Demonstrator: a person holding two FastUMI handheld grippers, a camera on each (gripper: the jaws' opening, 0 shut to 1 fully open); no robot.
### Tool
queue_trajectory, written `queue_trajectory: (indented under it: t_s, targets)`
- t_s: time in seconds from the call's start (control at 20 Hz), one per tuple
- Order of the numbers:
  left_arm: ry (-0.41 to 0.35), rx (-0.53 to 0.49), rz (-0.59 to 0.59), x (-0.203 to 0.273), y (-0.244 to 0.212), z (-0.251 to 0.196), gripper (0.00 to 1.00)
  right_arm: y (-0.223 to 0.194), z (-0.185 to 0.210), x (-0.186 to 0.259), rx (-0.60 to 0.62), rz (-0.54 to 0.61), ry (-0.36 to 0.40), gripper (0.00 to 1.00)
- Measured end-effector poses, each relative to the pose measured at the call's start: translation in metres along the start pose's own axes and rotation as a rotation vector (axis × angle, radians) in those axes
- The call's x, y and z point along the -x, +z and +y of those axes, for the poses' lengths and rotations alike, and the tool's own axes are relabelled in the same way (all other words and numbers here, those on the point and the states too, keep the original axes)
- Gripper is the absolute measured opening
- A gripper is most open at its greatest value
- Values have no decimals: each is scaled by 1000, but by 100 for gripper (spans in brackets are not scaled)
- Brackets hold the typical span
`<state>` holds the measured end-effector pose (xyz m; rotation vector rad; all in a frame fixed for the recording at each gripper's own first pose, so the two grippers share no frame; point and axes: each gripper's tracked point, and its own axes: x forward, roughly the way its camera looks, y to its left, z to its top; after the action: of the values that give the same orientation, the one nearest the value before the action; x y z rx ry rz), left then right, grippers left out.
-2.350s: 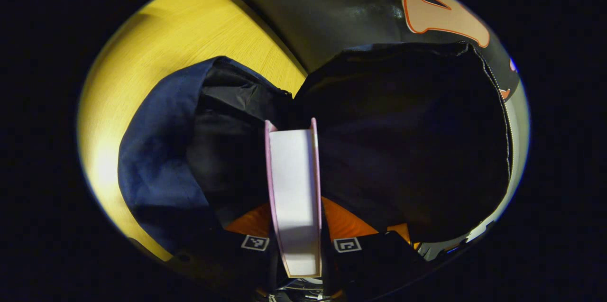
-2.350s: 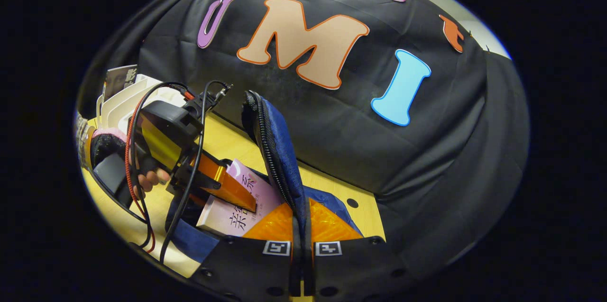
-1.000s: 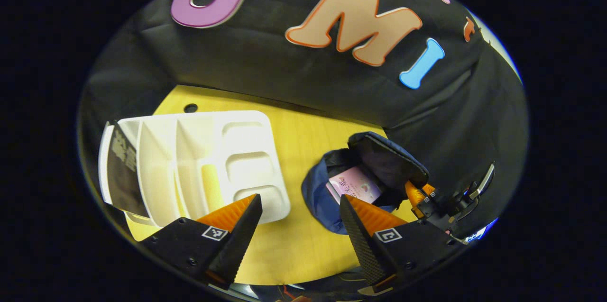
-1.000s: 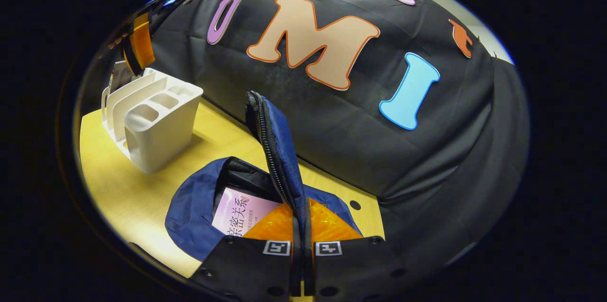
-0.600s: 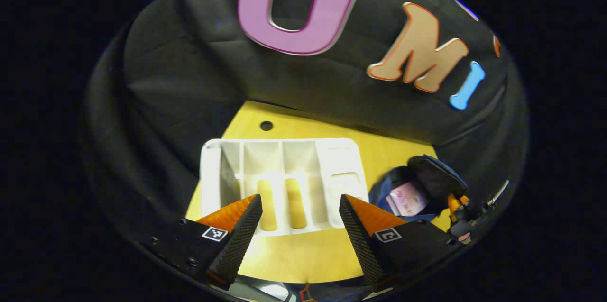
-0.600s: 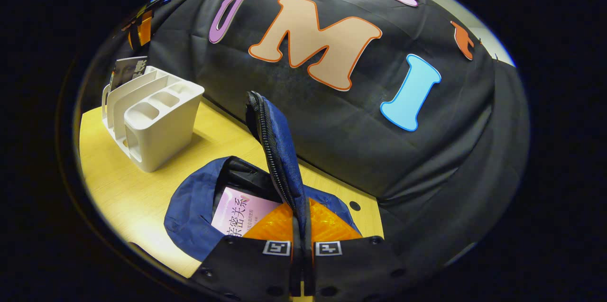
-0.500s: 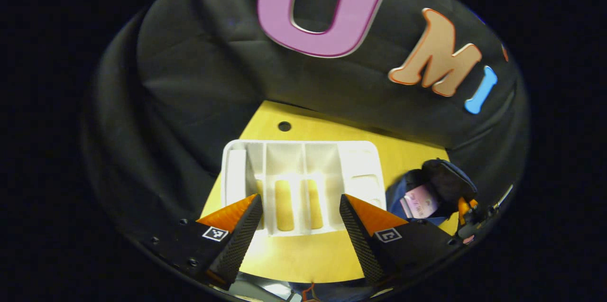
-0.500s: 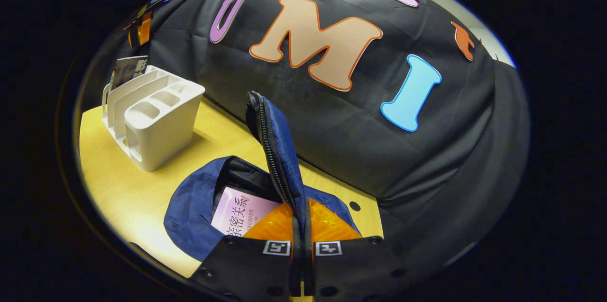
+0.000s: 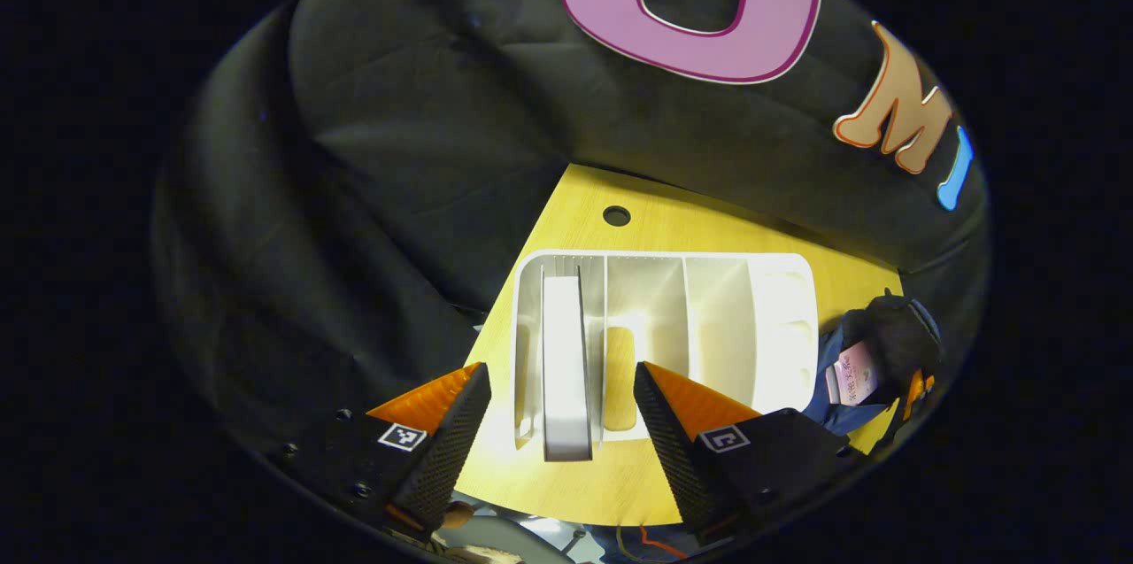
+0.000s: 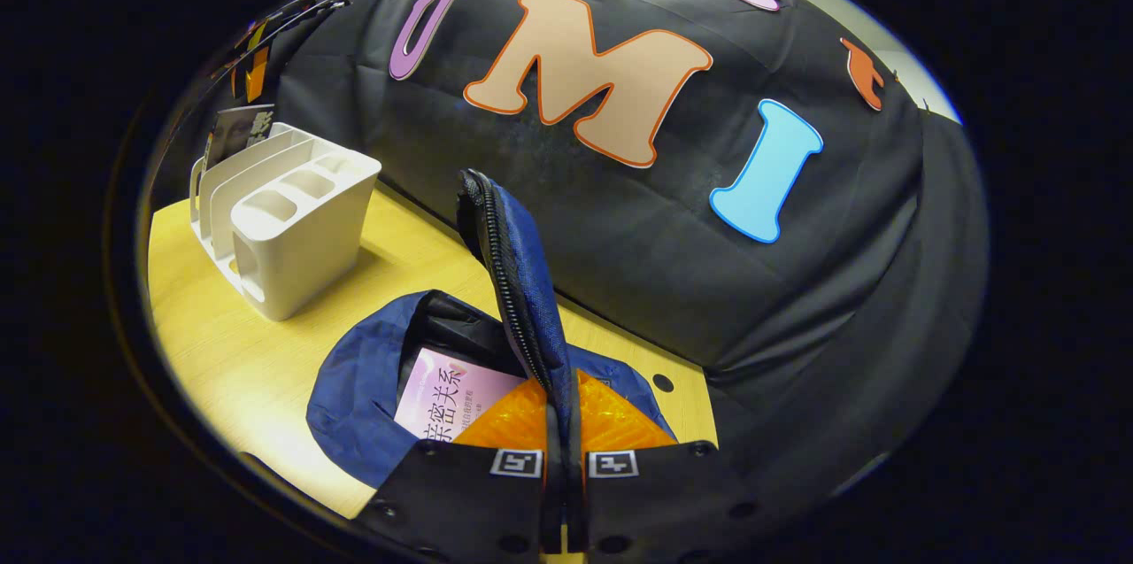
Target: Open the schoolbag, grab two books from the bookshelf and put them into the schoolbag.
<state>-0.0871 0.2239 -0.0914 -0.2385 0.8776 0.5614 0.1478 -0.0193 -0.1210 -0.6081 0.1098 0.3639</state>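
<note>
White plastic forms the bookshelf (image 9: 664,325), a slotted organizer standing on the yellow table (image 9: 566,475). Directly above it, the left gripper (image 9: 562,409) hangs with its jaws spread wide, nothing between them, straddling the second book (image 9: 565,360), which stands upright on edge in the organizer's end slot. The right gripper (image 10: 563,458) is clenched on the raised flap (image 10: 518,281) of the blue schoolbag (image 10: 363,396), both fingers pressing the zipper edge and holding the mouth open. A pink book (image 10: 447,400) lies inside the bag. Status, as judged: bag opened, one book stowed. Remaining: close on the second book, lift it clear, carry it to the bag, and insert it.
</note>
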Motion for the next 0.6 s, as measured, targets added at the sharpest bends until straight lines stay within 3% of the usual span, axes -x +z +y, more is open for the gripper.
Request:
queue_trajectory:
  t_s: [0.3, 0.6]
  targets:
    - [-29, 5, 96, -2, -3, 0, 95, 0, 2, -3, 9, 5, 3, 5]
    - [-45, 17, 208, 0, -6, 10, 80, -1, 1, -2, 13, 7, 0, 5]
